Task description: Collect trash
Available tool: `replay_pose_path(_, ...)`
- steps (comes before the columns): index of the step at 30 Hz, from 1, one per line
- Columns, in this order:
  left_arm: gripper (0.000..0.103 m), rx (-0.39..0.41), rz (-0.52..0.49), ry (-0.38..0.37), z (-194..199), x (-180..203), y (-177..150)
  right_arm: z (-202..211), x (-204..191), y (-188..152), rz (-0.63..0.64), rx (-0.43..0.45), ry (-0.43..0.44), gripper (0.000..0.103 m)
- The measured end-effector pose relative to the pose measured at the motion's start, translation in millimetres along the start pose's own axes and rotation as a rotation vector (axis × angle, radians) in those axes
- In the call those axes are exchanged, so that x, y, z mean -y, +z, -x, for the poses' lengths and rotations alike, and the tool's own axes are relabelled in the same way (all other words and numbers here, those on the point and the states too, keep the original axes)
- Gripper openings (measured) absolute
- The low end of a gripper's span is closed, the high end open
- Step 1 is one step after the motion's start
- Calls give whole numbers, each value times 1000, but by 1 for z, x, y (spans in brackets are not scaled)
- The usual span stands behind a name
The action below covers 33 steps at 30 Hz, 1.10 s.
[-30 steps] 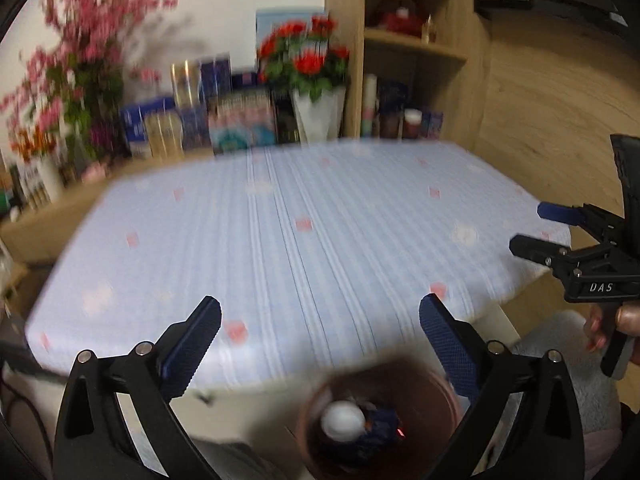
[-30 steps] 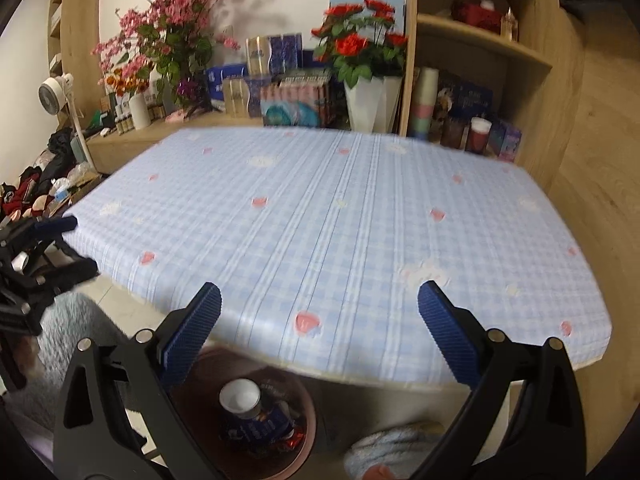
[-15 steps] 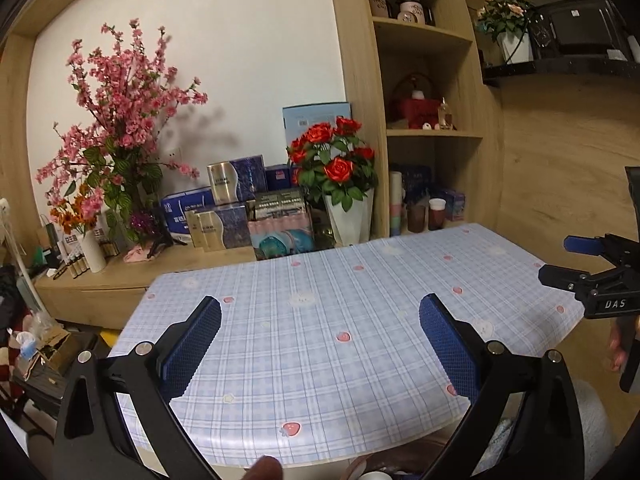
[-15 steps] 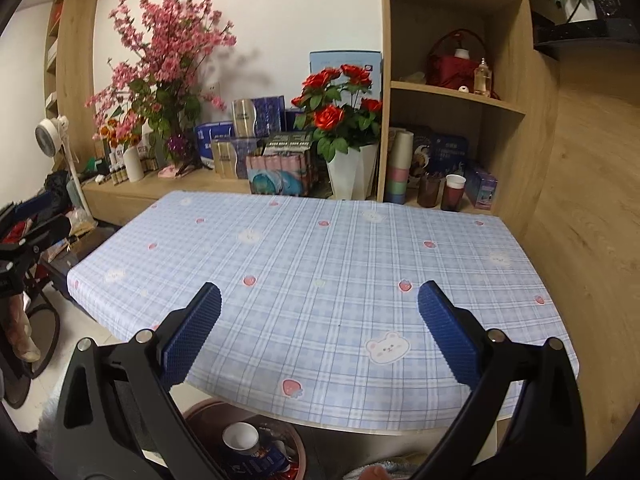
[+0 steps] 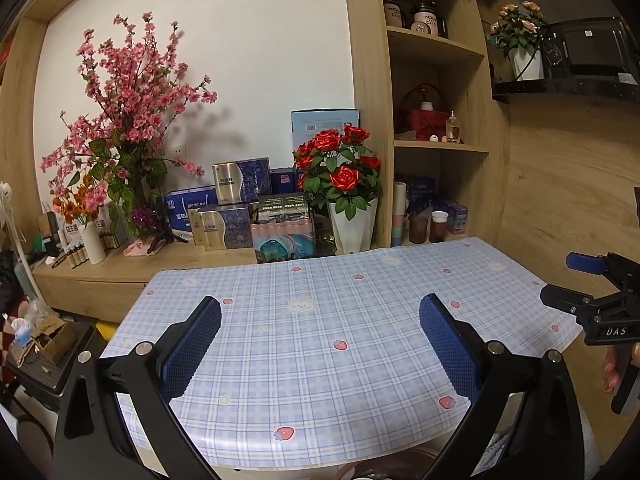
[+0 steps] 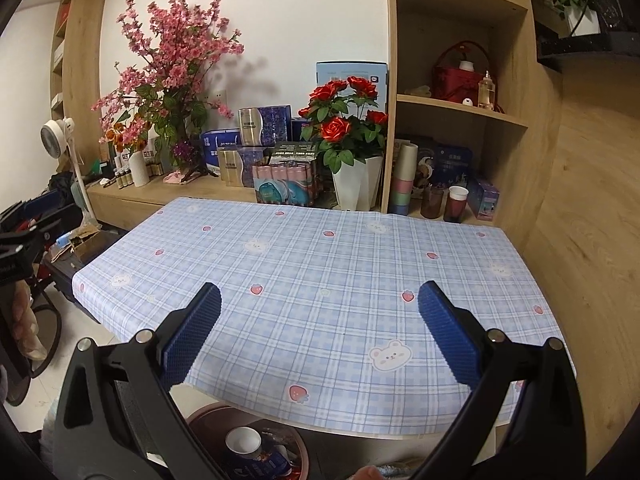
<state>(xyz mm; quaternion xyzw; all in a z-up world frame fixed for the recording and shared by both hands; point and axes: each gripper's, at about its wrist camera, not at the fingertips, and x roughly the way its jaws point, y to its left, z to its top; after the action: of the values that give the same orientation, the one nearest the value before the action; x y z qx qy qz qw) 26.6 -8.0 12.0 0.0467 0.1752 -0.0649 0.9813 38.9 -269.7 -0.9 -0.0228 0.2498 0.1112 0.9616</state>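
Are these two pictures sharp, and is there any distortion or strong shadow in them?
Left wrist view: sharp, no motion blur; the fisheye bends the shelf unit; the pink blossom branch casts a soft shadow on the white wall. Right wrist view: also sharp; the table edges curve; the corners are dark.

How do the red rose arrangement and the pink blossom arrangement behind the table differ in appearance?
The red roses are a compact bunch; the pink blossoms are taller, spreading on long branches. The roses stand in a white angular pot beside the shelf unit, while the blossoms stand further left along the low counter. The roses are few large blooms; the blossoms are many small ones. Both have green leaves and sit behind the table.
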Motion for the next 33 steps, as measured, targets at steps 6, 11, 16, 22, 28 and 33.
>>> replay_pose_path(6,97,9,-4,13,2,-3,2,0,-4,1,11,6,-3,97)
replay_pose_path(11,97,0,0,15,1,-4,2,-1,-4,2,8,-1,-8,97)
replay_pose_path(16,97,-1,-1,15,1,-4,1,0,-3,3,4,2,-16,97)
replay_pose_path(22,97,-2,0,16,1,-4,1,1,-2,2,-1,3,-23,97)
replay_pose_path(28,97,-1,-1,15,1,-4,1,1,0,3,-2,7,-29,97)
replay_pose_path(33,97,-5,-3,10,1,-1,-1,3,0,3,-5,11,-33,97)
